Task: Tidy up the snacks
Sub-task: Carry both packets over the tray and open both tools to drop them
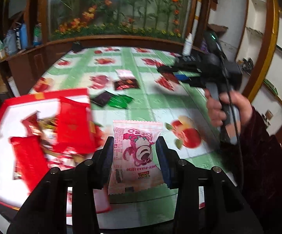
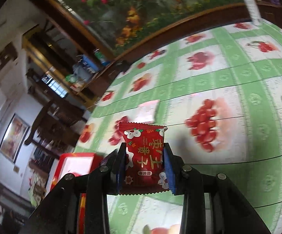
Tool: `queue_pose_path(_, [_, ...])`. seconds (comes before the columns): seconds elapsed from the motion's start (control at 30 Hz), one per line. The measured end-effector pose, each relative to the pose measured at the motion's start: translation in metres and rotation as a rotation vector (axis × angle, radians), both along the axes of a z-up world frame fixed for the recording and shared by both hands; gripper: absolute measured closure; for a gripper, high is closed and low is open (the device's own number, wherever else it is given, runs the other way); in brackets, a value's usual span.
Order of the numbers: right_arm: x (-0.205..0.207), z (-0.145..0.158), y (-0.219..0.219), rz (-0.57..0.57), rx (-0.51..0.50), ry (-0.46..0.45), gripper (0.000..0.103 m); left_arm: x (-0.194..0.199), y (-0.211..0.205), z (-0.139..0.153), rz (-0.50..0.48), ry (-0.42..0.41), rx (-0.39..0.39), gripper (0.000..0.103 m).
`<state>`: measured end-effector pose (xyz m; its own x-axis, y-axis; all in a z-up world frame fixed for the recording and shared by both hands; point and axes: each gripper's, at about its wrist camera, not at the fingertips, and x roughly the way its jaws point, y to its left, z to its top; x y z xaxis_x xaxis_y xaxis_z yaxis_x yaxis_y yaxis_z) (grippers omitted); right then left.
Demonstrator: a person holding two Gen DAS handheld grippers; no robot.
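A pink snack packet (image 1: 137, 156) is pinched upright in the left tool (image 1: 135, 152), just beside the red box (image 1: 0, 117) at the table's (image 1: 160, 105) left edge. The right tool (image 2: 144, 156) pinches a red snack packet (image 2: 144, 156), lifted off the table and angled downward. Both seem mid-carry; next, each packet likely needs dropping into the box. Three dark packets (image 1: 119, 93) wait mid-table.
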<state>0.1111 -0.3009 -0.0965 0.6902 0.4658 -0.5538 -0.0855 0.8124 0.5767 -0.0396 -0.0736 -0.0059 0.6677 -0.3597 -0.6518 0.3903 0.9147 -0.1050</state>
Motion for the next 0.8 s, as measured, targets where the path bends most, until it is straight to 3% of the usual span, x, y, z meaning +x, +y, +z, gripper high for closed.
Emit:
queue_pose_path(0.37, [-0.029,0.024,0.057,0.209,-0.006,-0.202,0.067,0.015,0.068,0.015,0.215,-0.099,0.032,0.062])
queue_pose_path(0.53, [-0.038,0.022,0.096,0.288,-0.078,-0.214,0.067,0.024,0.097,0.012,0.323,-0.124,0.07,0.062])
queue_pose_path(0.7, [-0.048,0.02,0.128,0.36,-0.095,-0.229,0.067,0.028,0.112,0.008,0.407,-0.16,0.133,0.062])
queue_pose_path(0.8, [-0.055,0.023,0.146,0.387,-0.09,-0.252,0.067,0.027,0.12,0.006,0.423,-0.162,0.132,0.062])
